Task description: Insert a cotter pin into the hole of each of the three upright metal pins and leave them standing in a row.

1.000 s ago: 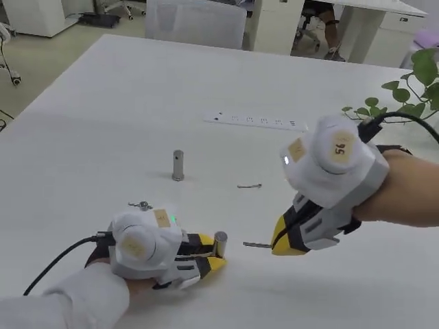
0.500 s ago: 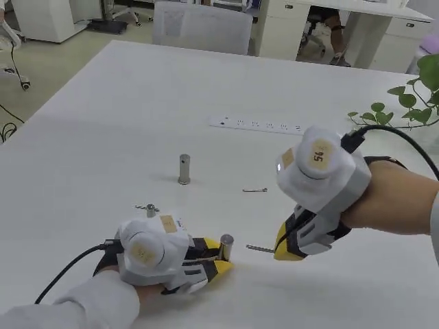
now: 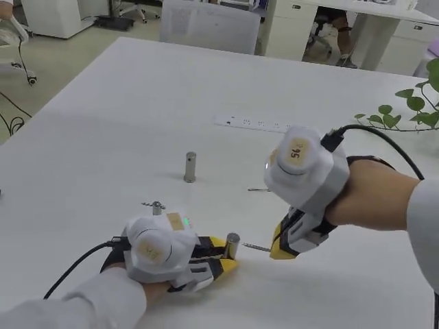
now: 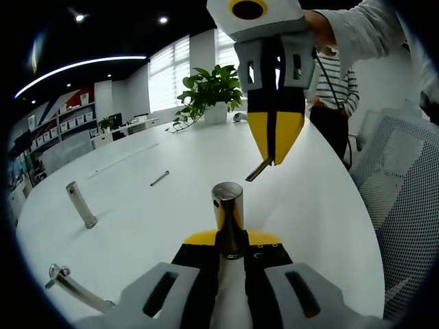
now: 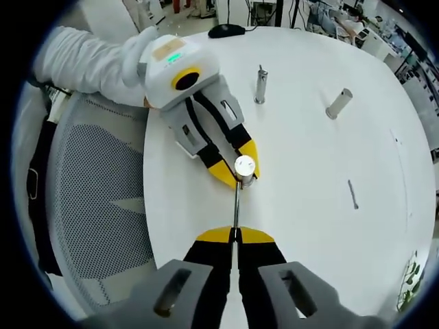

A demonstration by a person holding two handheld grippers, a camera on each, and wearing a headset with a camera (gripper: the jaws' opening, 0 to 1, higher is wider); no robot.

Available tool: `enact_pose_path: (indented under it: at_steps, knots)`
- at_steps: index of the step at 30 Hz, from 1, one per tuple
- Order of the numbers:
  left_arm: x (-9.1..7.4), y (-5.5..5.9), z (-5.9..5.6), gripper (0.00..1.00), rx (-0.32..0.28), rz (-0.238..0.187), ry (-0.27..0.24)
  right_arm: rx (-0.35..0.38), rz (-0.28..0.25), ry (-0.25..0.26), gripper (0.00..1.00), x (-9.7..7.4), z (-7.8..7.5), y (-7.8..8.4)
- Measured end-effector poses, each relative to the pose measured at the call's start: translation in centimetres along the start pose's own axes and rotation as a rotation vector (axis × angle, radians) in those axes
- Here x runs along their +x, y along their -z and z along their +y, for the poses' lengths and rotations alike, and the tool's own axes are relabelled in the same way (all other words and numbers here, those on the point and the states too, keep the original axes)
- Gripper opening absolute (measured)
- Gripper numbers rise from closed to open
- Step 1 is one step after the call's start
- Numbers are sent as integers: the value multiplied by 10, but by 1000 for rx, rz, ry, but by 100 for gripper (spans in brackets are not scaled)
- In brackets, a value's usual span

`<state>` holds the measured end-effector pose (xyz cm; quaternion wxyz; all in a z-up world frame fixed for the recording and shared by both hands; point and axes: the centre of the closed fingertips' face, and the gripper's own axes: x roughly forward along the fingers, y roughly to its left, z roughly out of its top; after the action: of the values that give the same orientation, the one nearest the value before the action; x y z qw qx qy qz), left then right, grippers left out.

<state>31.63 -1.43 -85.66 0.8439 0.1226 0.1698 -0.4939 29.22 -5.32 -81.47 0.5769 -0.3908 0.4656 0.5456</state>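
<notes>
Right fingers [image 5: 217,239] pinching cotter pin [image 5: 235,204], left fingers [image 4: 199,238] clamping upright metal pin [image 4: 228,205]

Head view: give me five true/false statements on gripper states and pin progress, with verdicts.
1. The left gripper is shut on an upright metal pin. True.
2. The right gripper is empty. False: it holds a cotter pin aimed at that metal pin.
3. The second pin, beyond the left gripper, already carries a cotter pin. True.
4. Every cotter pin is in a gripper or a pin. False: a loose cotter pin lies on the table.
5. The far pin lies on its side. False: it stands upright.
</notes>
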Motion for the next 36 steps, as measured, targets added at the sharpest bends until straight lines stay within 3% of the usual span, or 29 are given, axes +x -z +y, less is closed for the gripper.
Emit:
enact_pose_path:
  at_steps: [36]
  knots:
    - [1, 1, 1, 11, 5, 6, -5, 27, 19, -3, 2, 8, -3, -5]
